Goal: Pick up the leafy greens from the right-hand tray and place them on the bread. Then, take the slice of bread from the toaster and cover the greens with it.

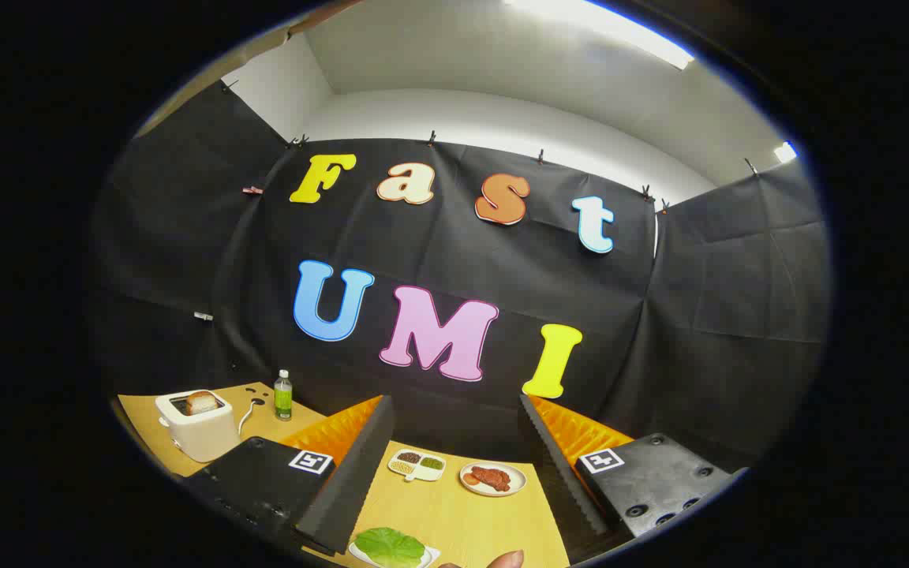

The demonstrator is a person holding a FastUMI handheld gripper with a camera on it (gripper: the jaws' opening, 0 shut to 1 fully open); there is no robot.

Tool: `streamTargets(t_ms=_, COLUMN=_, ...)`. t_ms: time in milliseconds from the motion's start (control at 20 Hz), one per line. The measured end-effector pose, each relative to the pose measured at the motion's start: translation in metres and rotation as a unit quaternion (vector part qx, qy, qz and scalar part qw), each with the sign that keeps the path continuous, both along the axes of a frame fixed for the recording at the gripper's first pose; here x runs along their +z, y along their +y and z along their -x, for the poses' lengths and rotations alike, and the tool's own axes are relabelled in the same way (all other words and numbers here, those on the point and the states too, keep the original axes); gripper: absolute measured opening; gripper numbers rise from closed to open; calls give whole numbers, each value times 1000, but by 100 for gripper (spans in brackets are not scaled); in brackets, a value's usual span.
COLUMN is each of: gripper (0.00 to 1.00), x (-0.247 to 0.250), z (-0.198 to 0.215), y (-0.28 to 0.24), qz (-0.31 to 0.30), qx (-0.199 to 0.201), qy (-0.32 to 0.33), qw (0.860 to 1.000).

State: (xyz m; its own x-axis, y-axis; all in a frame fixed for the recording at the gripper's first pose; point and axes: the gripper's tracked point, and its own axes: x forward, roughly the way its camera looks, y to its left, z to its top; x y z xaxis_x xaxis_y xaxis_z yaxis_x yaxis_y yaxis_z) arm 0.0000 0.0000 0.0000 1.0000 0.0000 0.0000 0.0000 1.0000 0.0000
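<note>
Bread (202,401) pokes up from the toaster (198,426) away to my left, a green bottle (283,395) just beside it. My gripper (454,473) is spread wide, holding nothing. Between my fingers, close in, the leafy greens (388,546) lie on their tray (360,553) (untouched, I judge), so picking them comes first: dip down, close. Farther off sits a plate (492,479).
</note>
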Motion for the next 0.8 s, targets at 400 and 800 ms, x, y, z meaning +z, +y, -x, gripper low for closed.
streamTargets(t_ms=400, gripper=97, x=-5, z=-2, y=3, qz=-22, qx=4, qy=2, qw=1000)
streamTargets(t_ms=800, gripper=97, x=-15, z=6, y=-5, qz=-5, qx=-1, qy=20, qw=1000)
